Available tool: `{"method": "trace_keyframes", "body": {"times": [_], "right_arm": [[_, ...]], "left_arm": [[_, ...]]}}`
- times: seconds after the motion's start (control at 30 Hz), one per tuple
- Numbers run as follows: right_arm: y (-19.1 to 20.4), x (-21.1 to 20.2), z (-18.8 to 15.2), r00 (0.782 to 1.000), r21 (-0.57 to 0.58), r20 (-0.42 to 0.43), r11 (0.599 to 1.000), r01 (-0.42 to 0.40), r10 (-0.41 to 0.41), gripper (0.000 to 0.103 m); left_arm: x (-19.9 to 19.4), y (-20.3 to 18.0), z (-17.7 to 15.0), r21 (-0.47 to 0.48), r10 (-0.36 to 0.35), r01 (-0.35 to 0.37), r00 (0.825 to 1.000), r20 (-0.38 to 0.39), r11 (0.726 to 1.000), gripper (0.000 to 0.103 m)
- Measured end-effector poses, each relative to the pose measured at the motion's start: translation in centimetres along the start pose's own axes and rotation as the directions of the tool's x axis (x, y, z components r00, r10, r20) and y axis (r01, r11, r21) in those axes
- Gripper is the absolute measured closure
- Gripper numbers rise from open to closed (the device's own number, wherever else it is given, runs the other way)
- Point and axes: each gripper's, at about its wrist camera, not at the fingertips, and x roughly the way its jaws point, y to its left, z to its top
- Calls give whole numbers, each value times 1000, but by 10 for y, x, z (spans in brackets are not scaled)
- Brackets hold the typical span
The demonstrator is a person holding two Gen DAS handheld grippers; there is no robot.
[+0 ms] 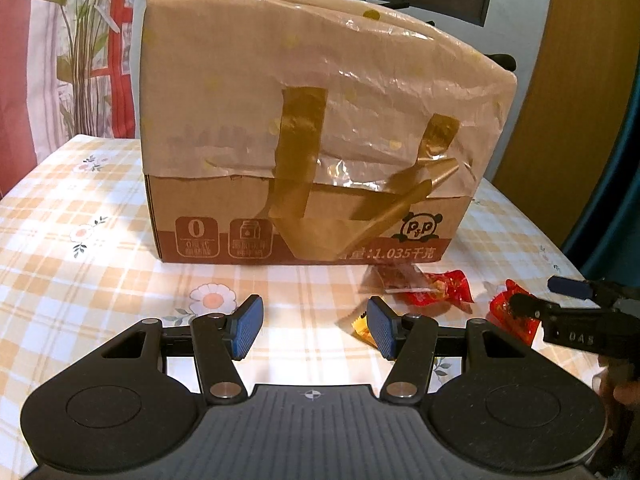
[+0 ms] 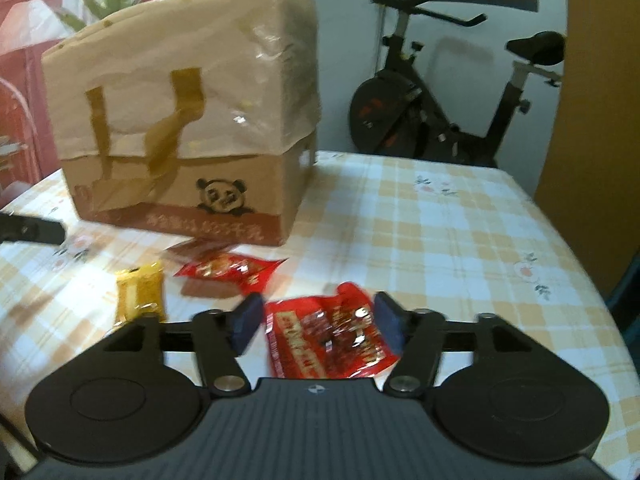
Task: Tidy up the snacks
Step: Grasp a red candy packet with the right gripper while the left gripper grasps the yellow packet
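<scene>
— What do you see on the table (image 2: 460, 240) from where you stand?

— A big cardboard box (image 1: 320, 128) with a plastic bag pulled over its top and strips of brown tape. It stands on a checked cloth with small flowers. In front of the box, the snacks lie loose on the cloth.

— Which snacks?

— In the right wrist view, a large red packet (image 2: 332, 336) lies flat at about 6 o'clock from the box. A smaller red packet (image 2: 230, 270) is near the box foot, and a yellow packet (image 2: 140, 294) lies at about 9 o'clock from the large red one.

— And the right gripper (image 2: 318, 324)?

— Its jaws stand wide apart, one on each side of the large red packet. The right pad seems at the packet's edge, the left pad is apart from it, so I say it is not gripped. The picture is a little blurred.

— The left gripper (image 1: 316, 330)?

— Also open, nothing between its blue pads (image 1: 248, 328), only cloth. The yellow packet peeks out just behind its right finger, at 3 o'clock from the gap.

— Anything else in the room?

— An exercise bike (image 2: 452, 92) behind the table, at about 2 o'clock from the box.
</scene>
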Motion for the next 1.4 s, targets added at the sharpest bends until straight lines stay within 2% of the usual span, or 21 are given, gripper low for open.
{"method": "trace_keyframes", "body": {"times": [0.07,0.13,0.3,0.43,0.5,0.57,0.63,0.7,0.73,0.83,0.97,1.13,1.3,1.4], "right_arm": [[-4,3,0,1000,10,3,1000,24,-24,25],[-10,9,0,1000,38,-17,999,16,-15,25],[-18,25,-7,994,81,-106,996,48,-39,25],[-15,26,-9,993,61,-108,997,43,-37,24],[-10,26,-10,995,38,-100,999,26,-23,27],[-5,24,-11,996,6,-85,1000,2,-1,39],[-1,23,-12,997,-15,-76,1000,2,-3,43],[-1,20,-13,998,-19,-62,1000,-25,24,63],[-1,18,-14,998,-24,-56,999,-43,42,69],[4,15,-15,996,-55,-39,995,-78,76,76],[8,16,-15,995,-77,-36,993,-94,92,78],[3,17,-15,993,-47,-37,993,-112,110,79],[0,17,-16,992,-31,-38,992,-124,123,79],[-3,17,-16,991,-19,-37,991,-133,132,79]], "left_arm": [[1,0,0,-2,0,0,1000,-4,1000,43],[0,1,0,0,-1,1,1000,-2,1000,43],[0,1,1,-3,2,-2,1000,-2,1000,43],[0,0,-1,-8,-5,5,1000,-8,1000,43],[0,0,-2,-9,-8,8,1000,-9,1000,43],[0,-1,-3,-10,-14,14,1000,-14,1000,43],[1,-1,-4,-11,-16,16,1000,-21,1000,43],[1,-1,-5,-13,-21,21,999,-28,1000,43],[2,-1,-6,-14,-26,25,999,-34,1000,43],[6,-2,-7,-18,-34,33,998,-54,999,43],[16,-10,-7,-22,-47,45,995,-93,999,43],[37,-32,-5,-17,-73,72,987,-141,997,43],[67,-45,2,-58,-28,16,979,-201,998,40],[77,-55,4,-41,4,-13,978,-210,999,33]]}}
